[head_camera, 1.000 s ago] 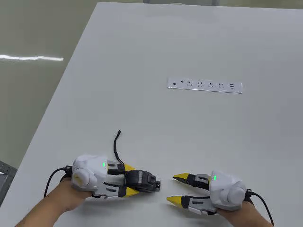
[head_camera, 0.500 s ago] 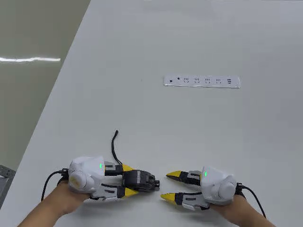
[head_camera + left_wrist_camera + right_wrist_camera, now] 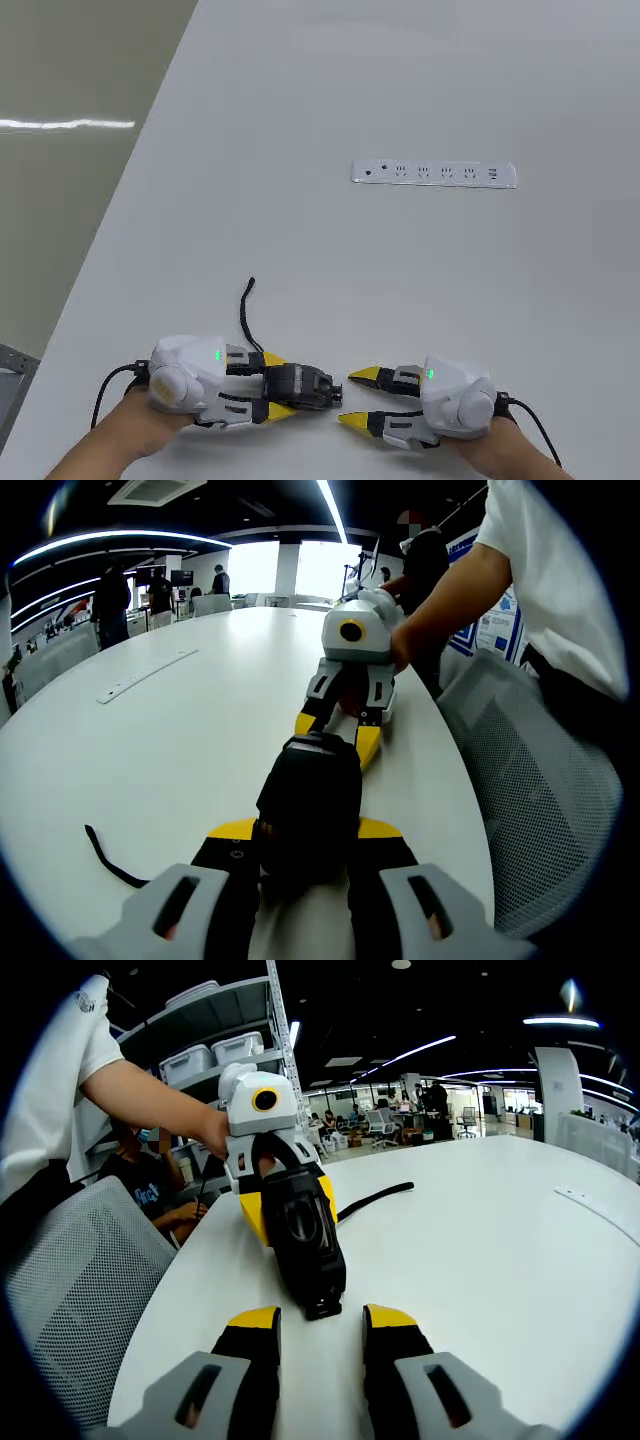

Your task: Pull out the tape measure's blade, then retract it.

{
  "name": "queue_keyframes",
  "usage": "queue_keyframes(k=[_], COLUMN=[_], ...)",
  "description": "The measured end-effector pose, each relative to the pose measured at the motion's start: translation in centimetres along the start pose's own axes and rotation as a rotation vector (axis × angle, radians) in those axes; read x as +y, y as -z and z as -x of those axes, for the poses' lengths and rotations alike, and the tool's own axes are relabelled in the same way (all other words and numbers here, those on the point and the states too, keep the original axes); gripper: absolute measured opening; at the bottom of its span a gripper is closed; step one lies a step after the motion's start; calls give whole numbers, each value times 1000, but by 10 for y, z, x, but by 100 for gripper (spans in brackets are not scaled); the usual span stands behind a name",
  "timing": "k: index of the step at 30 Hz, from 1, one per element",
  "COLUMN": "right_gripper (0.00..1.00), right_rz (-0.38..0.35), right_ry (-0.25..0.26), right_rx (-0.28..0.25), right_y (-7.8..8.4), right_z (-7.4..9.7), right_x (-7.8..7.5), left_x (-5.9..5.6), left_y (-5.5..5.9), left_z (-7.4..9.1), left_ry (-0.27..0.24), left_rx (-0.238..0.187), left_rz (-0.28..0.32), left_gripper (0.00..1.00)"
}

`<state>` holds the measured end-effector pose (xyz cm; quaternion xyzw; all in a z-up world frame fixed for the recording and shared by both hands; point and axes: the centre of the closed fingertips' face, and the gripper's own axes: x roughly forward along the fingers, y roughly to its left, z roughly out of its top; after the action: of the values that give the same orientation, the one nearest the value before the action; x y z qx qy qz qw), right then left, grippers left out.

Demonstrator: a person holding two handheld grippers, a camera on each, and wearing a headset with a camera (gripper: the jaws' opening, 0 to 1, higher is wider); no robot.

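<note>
The right tool (image 3: 347, 397), jaws apart and empty, has edged up to the nose of the black tape measure (image 3: 300, 384), clamped by the left tool (image 3: 274, 383) low on the table (image 3: 400, 280); the pull-out looks imminent, not yet begun

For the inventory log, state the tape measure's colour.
The tape measure is black, clearest in the right gripper view.

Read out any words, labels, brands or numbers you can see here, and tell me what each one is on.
Nothing here reads as clear text.
Power strip: marks beside the sockets, too small to read.
Tape measure, held in the left tool: black case, no legible label.
White sleeve: small dark emblem, too blurred to read.
Posters behind the person: blue print, too blurred to read.
</note>
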<state>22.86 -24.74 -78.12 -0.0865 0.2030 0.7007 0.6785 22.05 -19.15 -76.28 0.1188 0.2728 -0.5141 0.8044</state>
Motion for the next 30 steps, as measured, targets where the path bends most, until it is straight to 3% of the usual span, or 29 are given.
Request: queue_keyframes(k=[30], right_gripper=[17], right_rz=[84], right_ry=[-33], right_rx=[22], right_y=[0], right_z=[-11], right_x=[-1], left_x=[0], left_y=[1], left_z=[-1], left_ry=[1], left_rx=[1], left_rz=[1], left_gripper=[30])
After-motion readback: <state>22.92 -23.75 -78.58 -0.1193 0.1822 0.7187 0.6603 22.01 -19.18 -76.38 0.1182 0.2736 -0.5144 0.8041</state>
